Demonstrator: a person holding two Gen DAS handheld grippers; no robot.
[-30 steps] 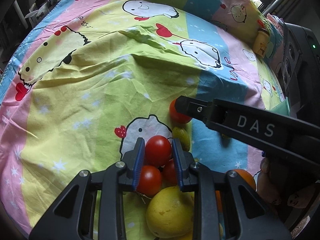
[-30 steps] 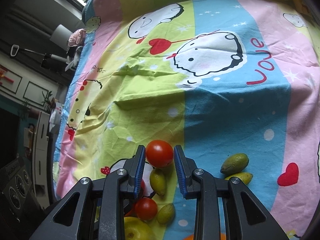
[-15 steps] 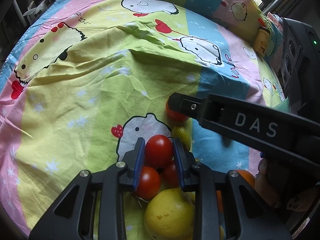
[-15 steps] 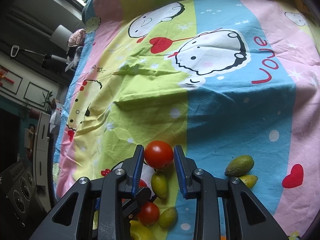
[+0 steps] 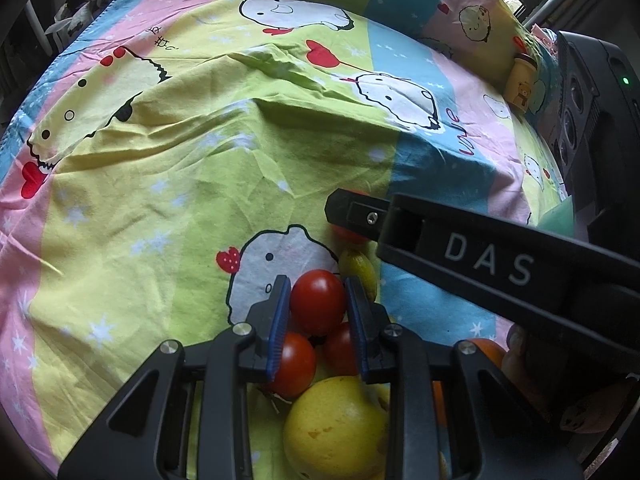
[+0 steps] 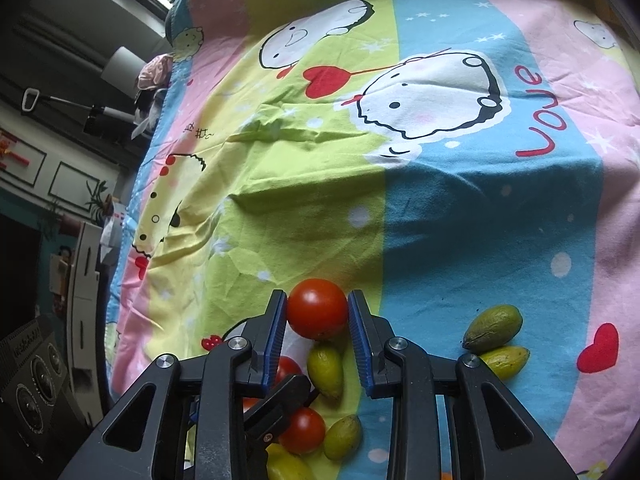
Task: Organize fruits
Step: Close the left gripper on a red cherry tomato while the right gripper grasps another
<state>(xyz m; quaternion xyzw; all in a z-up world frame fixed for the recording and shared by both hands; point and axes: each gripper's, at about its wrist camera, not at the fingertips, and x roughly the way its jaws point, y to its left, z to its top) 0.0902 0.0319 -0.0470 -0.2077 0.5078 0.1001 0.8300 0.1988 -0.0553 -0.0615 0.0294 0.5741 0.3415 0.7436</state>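
Left gripper (image 5: 318, 300): blue pads closed on a red tomato (image 5: 318, 301), held at the far edge of a fruit pile on the cartoon-print bedsheet (image 5: 168, 184), with two more tomatoes (image 5: 294, 364) and a large yellow fruit (image 5: 336, 428) nearer. Right gripper (image 6: 317, 312): pads closed on a second red tomato (image 6: 317, 308), just beyond a small green fruit (image 6: 326, 370). Two further green fruits (image 6: 494, 328) lie together to the right on the blue stripe.

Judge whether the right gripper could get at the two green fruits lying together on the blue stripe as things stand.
Probably not yet: the right gripper is already shut on a red tomato. The two green fruits lie uncovered just to its right on the bedsheet, so the path looks free once the tomato is released.
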